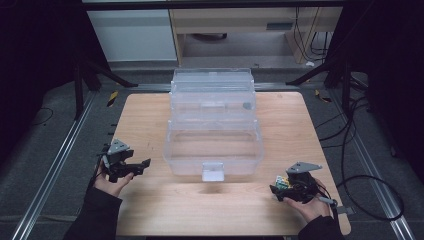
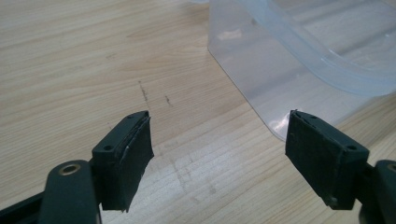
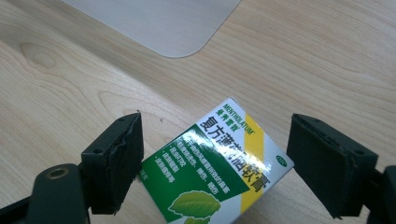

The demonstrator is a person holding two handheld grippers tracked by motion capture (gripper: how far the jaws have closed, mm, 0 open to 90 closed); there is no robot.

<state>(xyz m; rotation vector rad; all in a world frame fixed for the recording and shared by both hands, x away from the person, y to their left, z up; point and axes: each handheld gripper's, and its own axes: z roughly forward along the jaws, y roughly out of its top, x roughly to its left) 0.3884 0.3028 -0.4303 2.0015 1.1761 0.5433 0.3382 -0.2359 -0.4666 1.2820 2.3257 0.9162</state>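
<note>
Mentholatum box point(image 3: 219, 165), green, white and yellow, lying flat on wooden table point(image 1: 150, 107) at front right corner, between jaws of right gripper point(image 3: 212, 163). Printed face up, green leaf at near end.

Left side: left gripper point(image 1: 142, 166) held in left hand point(image 1: 112, 181) near front left edge of table, grey three-cornered plate on top, jaws pointing right toward clear plastic storage box point(image 1: 213, 127). In left gripper view, left gripper point(image 2: 219, 149) released, jaws standing wide, bare wood between them. Rounded corner of storage box point(image 2: 299, 60) just beyond right-hand jaw; contact not determinable. Faint dark scuff marks point(image 2: 154, 95) noted on wood ahead of jaws.

Centre: storage box on table, lid swung back and away, latch tab at middle of near wall. Interior appears bare through clear walls.

Right side: right gripper point(image 1: 278, 187) held in right hand point(image 1: 310, 202), set low at table surface, cable trailing off toward right edge. Mentholatum box point(image 1: 282, 182) seen at its tip. In right gripper view, jaws standing wide either side of carton, carton skewed across gap. Left-hand pad at or beside carton's corner, right-hand pad clear of it; not clamped. Rounded corner of storage box base point(image 3: 163, 23) farther off, well apart from carton.
</note>
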